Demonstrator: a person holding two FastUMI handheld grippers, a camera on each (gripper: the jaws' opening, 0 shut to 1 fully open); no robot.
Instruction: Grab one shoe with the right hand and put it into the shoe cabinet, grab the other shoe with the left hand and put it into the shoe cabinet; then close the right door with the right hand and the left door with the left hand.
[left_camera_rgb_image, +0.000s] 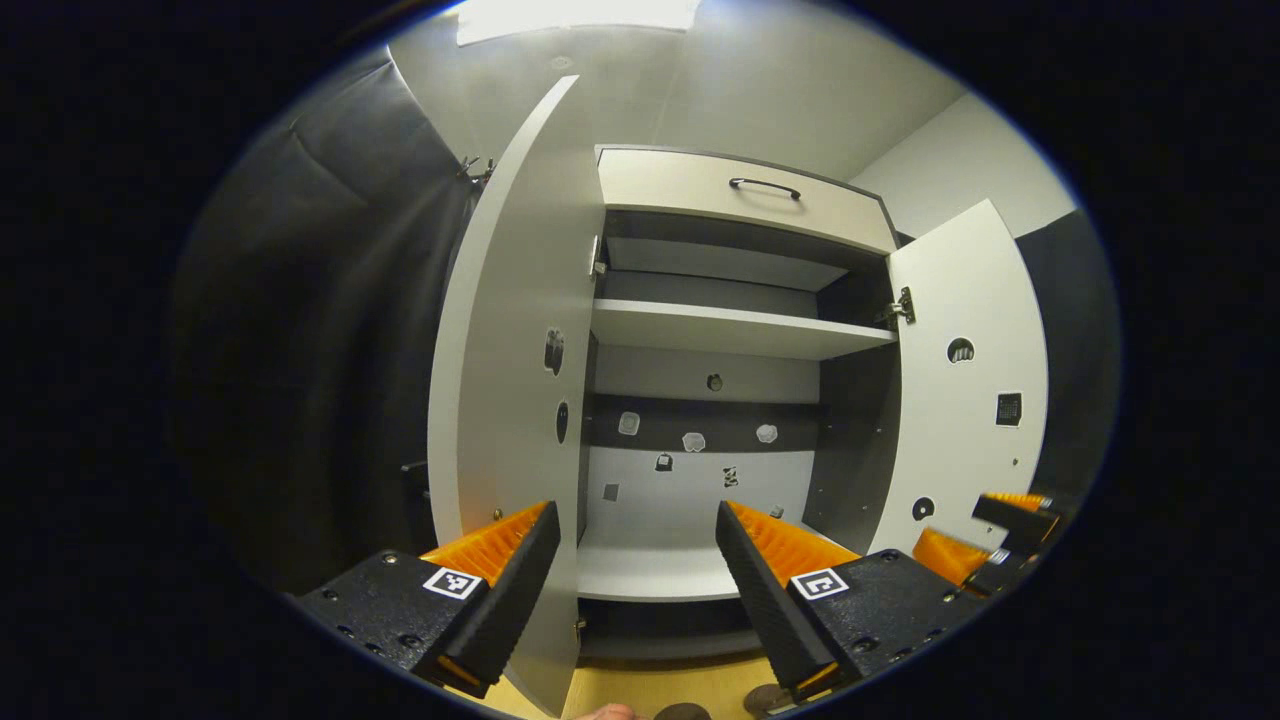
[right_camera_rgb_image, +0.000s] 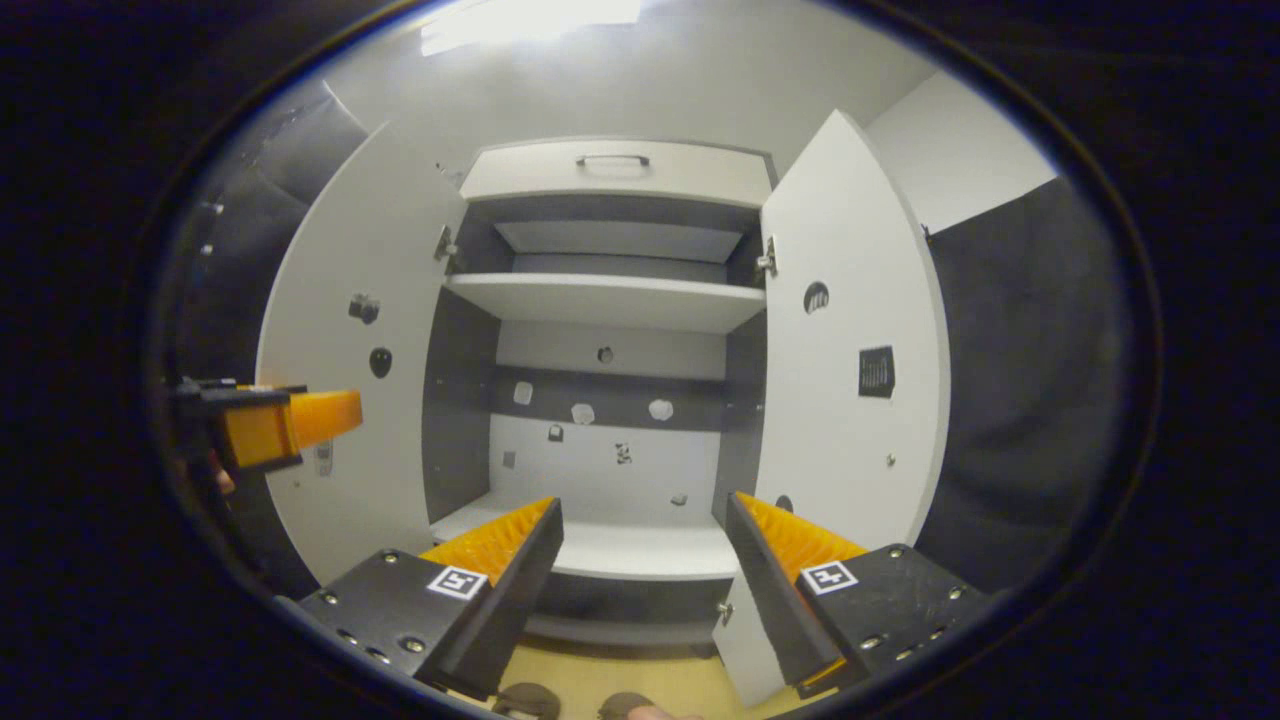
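L gripper (left_camera_rgb_image: 635, 560) spread, empty, shoe cabinet (left_camera_rgb_image: 720, 330) ahead w/ both doors open; R gripper (right_camera_rgb_image: 645, 555) spread, empty, same cabinet ahead.

I am finding no word, brand or number that reads in either view. I am seeing square black-and-white coded markers, one on each finger block of the left gripper (left_camera_rgb_image: 637, 580) and of the right gripper (right_camera_rgb_image: 645, 570), and they carry patterns rather than letters. I am also looking at small stickers on the shoe cabinet (left_camera_rgb_image: 745, 330) back panel and a dark square label on the right door (right_camera_rgb_image: 876, 371), all too small to read.
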